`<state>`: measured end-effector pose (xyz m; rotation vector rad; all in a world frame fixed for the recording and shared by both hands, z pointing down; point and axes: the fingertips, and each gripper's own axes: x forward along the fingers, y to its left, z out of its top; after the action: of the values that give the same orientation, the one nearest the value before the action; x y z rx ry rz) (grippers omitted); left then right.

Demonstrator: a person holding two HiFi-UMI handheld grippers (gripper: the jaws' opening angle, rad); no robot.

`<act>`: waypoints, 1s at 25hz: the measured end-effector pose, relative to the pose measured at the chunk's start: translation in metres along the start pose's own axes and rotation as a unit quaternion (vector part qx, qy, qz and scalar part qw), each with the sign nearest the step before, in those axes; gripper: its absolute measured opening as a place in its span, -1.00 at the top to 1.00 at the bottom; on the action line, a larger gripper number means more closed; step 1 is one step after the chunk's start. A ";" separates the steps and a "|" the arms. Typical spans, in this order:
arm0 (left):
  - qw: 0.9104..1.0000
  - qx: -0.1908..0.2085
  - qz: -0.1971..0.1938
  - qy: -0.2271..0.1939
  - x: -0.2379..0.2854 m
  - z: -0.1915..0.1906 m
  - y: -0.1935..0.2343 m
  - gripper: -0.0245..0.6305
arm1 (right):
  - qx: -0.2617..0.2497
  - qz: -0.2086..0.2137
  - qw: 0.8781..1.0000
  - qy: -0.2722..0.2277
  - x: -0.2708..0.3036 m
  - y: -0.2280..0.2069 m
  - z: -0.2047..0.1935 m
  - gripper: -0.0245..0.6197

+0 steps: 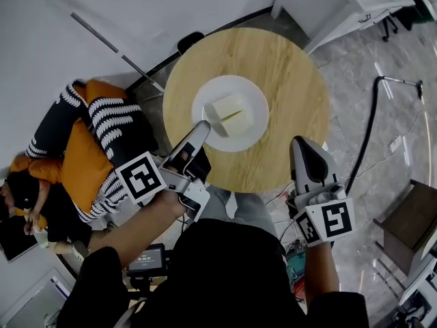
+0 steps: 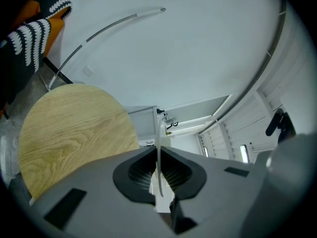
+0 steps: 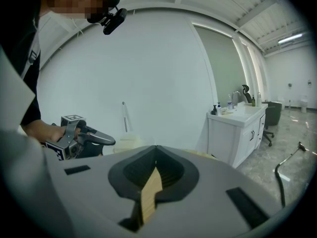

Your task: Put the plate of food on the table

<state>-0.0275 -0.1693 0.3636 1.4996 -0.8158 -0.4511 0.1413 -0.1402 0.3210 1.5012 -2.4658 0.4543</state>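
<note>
A white plate [image 1: 254,124] with pale blocks of food [image 1: 229,111] sits in the middle of the round wooden table [image 1: 287,74]. My left gripper [image 1: 203,126] reaches in from the near left and is shut on the plate's near-left rim. In the left gripper view that rim [image 2: 159,133] shows edge-on as a thin white line between the closed jaws [image 2: 158,155], with the table [image 2: 74,128] to the left. My right gripper [image 1: 300,145] hovers at the table's near right edge, shut and holding nothing. In the right gripper view its jaws [image 3: 156,148] meet at the tip.
A person in orange and striped clothes [image 1: 89,149] is on the floor to the left of the table. A white cabinet [image 1: 341,5] stands at the back right, with a black hose [image 1: 369,128] and a dark stool [image 1: 410,217] on the right.
</note>
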 end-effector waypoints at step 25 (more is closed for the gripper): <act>0.999 0.002 0.035 0.035 0.029 -0.031 0.061 0.87 | 0.022 0.013 0.999 0.040 0.020 -0.021 -0.048 0.90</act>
<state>0.0007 -0.1646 0.4320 1.4772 -0.8105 -0.3435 0.1521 -0.1480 0.3756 1.4408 -2.4315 0.5664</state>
